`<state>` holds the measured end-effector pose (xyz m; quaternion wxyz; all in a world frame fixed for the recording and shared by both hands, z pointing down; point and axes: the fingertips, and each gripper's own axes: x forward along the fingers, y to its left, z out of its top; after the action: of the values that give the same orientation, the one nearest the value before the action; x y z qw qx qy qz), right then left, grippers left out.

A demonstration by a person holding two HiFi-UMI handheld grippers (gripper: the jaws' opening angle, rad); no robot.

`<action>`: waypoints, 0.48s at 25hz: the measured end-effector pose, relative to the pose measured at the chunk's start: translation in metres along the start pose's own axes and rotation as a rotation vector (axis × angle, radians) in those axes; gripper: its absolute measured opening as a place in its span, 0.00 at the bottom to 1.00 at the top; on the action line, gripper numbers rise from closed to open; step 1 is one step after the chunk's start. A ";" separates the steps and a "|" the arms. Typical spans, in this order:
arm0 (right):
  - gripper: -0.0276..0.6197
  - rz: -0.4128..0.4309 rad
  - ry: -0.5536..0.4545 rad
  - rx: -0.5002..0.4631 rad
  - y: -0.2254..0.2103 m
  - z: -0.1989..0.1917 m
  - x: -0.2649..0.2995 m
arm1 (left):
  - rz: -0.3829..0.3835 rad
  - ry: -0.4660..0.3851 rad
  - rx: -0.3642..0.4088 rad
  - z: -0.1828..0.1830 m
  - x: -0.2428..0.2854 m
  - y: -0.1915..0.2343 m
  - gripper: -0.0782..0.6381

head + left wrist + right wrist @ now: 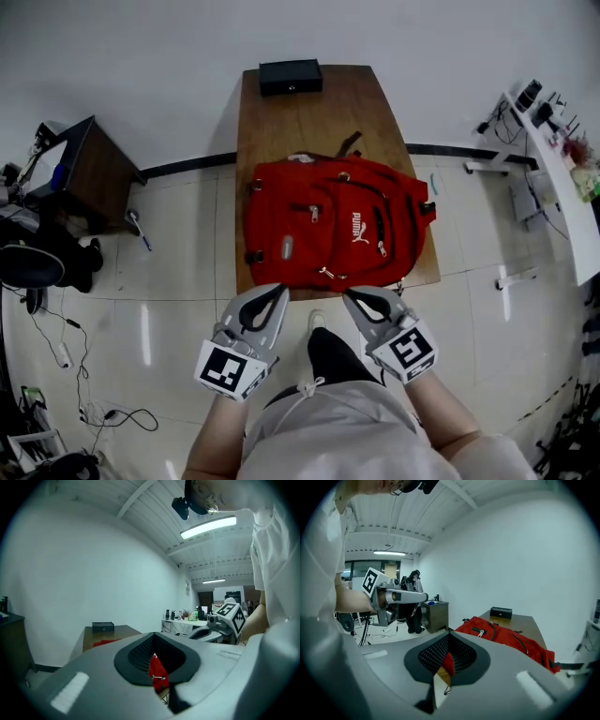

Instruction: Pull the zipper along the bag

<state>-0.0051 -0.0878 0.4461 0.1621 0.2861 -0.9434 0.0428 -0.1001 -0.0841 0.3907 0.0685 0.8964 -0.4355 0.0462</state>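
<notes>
A red backpack (328,225) lies flat on the wooden table (309,112), with several zippers across its front and a metal pull (314,214) near the middle. Both grippers hover just off the table's near edge, short of the bag. My left gripper (278,287) points at the bag's near left corner with its jaws together and nothing between them. My right gripper (347,294) points at the near right part, also shut and empty. In the left gripper view a strip of red bag (157,670) shows past the gripper (152,634). The right gripper view shows the backpack (506,637) beyond the gripper (448,633).
A black box (291,76) sits at the table's far end. A dark cabinet (89,173) stands to the left, and a white desk (562,178) with clutter to the right. Cables (103,412) lie on the tiled floor at lower left.
</notes>
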 end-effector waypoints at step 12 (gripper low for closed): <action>0.05 -0.054 -0.013 0.023 0.147 -0.008 -0.097 | 0.025 -0.025 -0.042 -0.019 -0.150 -0.098 0.12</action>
<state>-0.0083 0.0870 0.4238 0.1536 0.3136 -0.9358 0.0474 -0.1163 0.0951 0.3795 0.0811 0.8897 -0.4485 0.0267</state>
